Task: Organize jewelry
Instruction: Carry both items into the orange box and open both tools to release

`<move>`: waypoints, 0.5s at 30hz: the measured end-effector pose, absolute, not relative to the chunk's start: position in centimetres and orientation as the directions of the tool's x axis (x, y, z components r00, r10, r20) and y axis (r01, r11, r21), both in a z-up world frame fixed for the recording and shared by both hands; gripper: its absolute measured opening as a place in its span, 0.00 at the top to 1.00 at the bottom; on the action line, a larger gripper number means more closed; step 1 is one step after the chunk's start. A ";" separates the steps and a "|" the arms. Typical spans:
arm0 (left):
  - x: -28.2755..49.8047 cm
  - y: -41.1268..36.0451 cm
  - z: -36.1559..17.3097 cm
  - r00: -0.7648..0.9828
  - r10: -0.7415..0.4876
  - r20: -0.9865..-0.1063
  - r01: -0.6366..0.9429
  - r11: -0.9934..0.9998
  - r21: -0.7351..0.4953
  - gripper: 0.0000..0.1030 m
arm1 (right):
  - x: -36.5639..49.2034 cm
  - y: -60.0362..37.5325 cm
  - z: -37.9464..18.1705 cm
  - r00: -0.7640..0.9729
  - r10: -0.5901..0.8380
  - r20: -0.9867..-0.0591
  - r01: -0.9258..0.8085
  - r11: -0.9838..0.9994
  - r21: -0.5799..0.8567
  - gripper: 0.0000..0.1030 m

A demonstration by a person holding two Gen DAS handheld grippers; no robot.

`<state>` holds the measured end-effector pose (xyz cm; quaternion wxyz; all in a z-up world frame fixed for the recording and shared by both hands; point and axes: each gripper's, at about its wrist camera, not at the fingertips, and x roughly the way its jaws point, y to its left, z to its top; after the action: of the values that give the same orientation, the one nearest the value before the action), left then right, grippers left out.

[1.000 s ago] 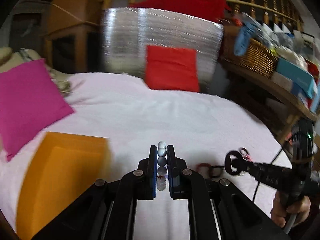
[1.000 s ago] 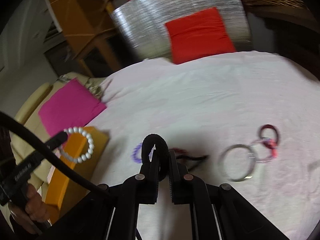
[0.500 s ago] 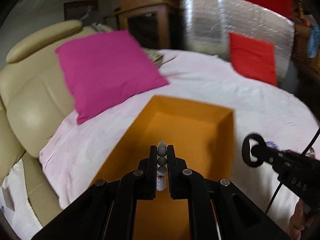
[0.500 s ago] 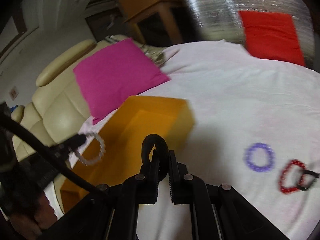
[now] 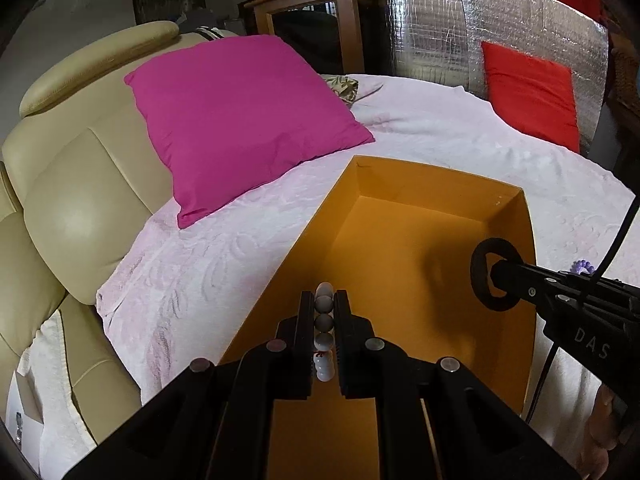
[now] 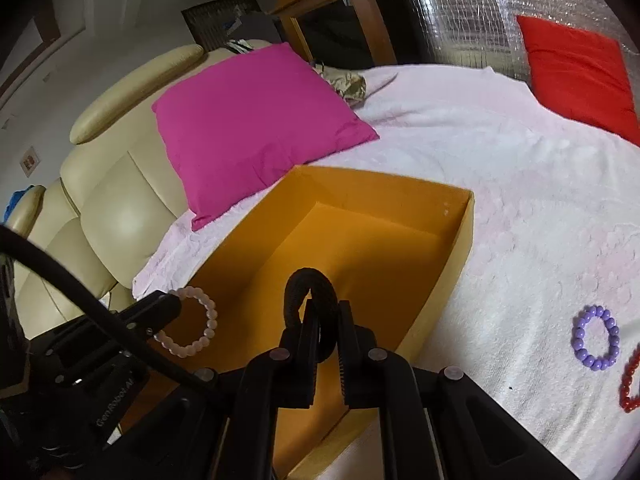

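My left gripper point(image 5: 324, 300) is shut on a white bead bracelet point(image 5: 324, 320) and holds it over the open orange box point(image 5: 440, 188). In the right wrist view the same bracelet point(image 6: 208, 314) hangs from the left gripper point(image 6: 172, 306) above the box point(image 6: 466, 232). My right gripper point(image 6: 325, 312) is shut on a black ring bracelet point(image 6: 310, 282), also over the box; the ring shows in the left wrist view point(image 5: 480, 276). A purple bead bracelet point(image 6: 596, 338) and a red one point(image 6: 628, 388) lie on the pink cover to the right.
The box sits on a pink bed cover point(image 5: 224, 248). A magenta pillow point(image 5: 240, 120) lies behind it, against a cream headboard point(image 5: 72, 184). A red pillow point(image 5: 532, 92) leans on a silver panel point(image 5: 500, 32) at the back right.
Both grippers have swung left from the scattered bracelets to above the orange box, each still holding its bracelet. The box now fills the lower middle of both views.
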<state>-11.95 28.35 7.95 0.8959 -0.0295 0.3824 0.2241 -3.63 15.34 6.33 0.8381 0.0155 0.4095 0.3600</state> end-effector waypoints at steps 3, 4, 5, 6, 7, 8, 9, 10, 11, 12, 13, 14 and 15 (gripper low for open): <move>-11.9 28.3 8.0 0.602 0.386 -0.699 -0.426 0.896 0.128 0.90 | -3.6 15.2 6.5 0.418 0.616 -0.668 -0.581 0.746 0.325 0.84; -11.9 28.1 8.0 0.603 0.389 -0.697 -0.425 0.895 0.132 0.90 | -3.5 15.1 6.5 0.413 0.619 -0.668 -0.578 0.745 0.333 0.79; -11.8 28.1 8.1 0.603 0.390 -0.696 -0.423 0.896 0.134 0.90 | -3.4 15.1 6.6 0.410 0.623 -0.666 -0.576 0.743 0.341 0.74; -11.8 28.1 8.0 0.603 0.390 -0.696 -0.422 0.896 0.136 0.90 | -3.4 14.9 6.8 0.414 0.624 -0.662 -0.574 0.744 0.342 0.73; -11.7 27.9 8.0 0.603 0.394 -0.694 -0.422 0.896 0.142 0.90 | -3.4 14.7 6.9 0.422 0.625 -0.657 -0.573 0.745 0.340 0.73; -11.7 27.9 8.0 0.602 0.397 -0.693 -0.422 0.895 0.146 0.90 | -3.4 14.6 7.1 0.423 0.628 -0.653 -0.575 0.743 0.342 0.73; -11.7 27.9 8.0 0.602 0.399 -0.692 -0.422 0.894 0.149 0.90 | -3.5 14.4 7.2 0.422 0.631 -0.651 -0.574 0.742 0.346 0.73; -11.7 27.8 8.0 0.601 0.403 -0.690 -0.422 0.893 0.153 0.90 | -3.4 14.2 7.4 0.425 0.631 -0.649 -0.571 0.743 0.349 0.73; -11.6 27.8 8.0 0.602 0.404 -0.689 -0.423 0.893 0.154 0.90 | -3.4 13.9 7.6 0.432 0.631 -0.644 -0.567 0.745 0.350 0.73; -11.6 27.7 8.1 0.604 0.405 -0.686 -0.423 0.893 0.156 0.90 | -3.5 13.6 7.8 0.436 0.632 -0.640 -0.567 0.746 0.350 0.73; -11.6 27.6 8.2 0.606 0.411 -0.681 -0.424 0.891 0.161 0.90 | -3.5 13.3 7.9 0.441 0.631 -0.639 -0.566 0.747 0.348 0.73; -11.6 27.5 8.2 0.607 0.414 -0.678 -0.423 0.891 0.165 0.90 | -3.5 12.8 8.2 0.451 0.628 -0.634 -0.562 0.752 0.345 0.73; -11.6 27.3 8.3 0.609 0.416 -0.675 -0.422 0.891 0.169 0.90 | -3.5 12.3 8.3 0.459 0.625 -0.631 -0.558 0.756 0.343 0.73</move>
<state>-11.57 27.35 8.28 0.8970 -0.0037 0.3751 0.2337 -3.54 12.32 8.34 0.8529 0.0434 0.3877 0.3469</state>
